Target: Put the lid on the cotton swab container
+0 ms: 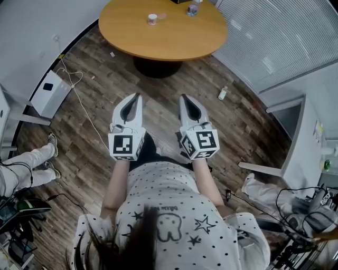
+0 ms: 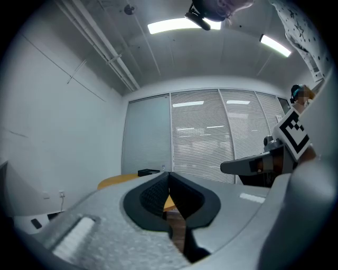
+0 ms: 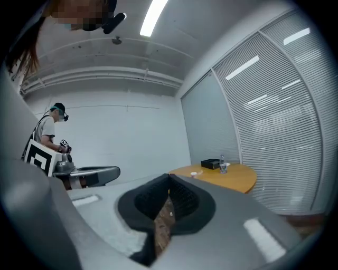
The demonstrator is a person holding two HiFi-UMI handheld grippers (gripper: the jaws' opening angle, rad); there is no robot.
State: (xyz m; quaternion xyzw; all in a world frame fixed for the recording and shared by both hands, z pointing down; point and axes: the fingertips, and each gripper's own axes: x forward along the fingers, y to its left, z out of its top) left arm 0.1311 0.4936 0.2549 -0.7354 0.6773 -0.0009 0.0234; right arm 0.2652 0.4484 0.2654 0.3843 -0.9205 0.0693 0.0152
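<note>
The cotton swab container (image 1: 152, 19) is a small white pot on the round wooden table (image 1: 174, 39) far ahead, with a small pale disc (image 1: 162, 16), possibly its lid, just to its right. In the right gripper view the container (image 3: 194, 174) is a tiny dot on the table (image 3: 232, 179). My left gripper (image 1: 138, 96) and right gripper (image 1: 183, 97) are held side by side over the floor, well short of the table, pointing toward it. Both are shut with nothing between the jaws, as the left gripper (image 2: 169, 174) and right gripper (image 3: 169, 177) show in their own views.
A clear bottle (image 1: 193, 9) and a black box (image 3: 210, 164) also stand on the table. On the wood floor lie a small bottle (image 1: 223, 94), a white appliance (image 1: 50, 94) with a cable, and another person's legs (image 1: 26, 161). Blinds (image 1: 274, 37) line the right wall.
</note>
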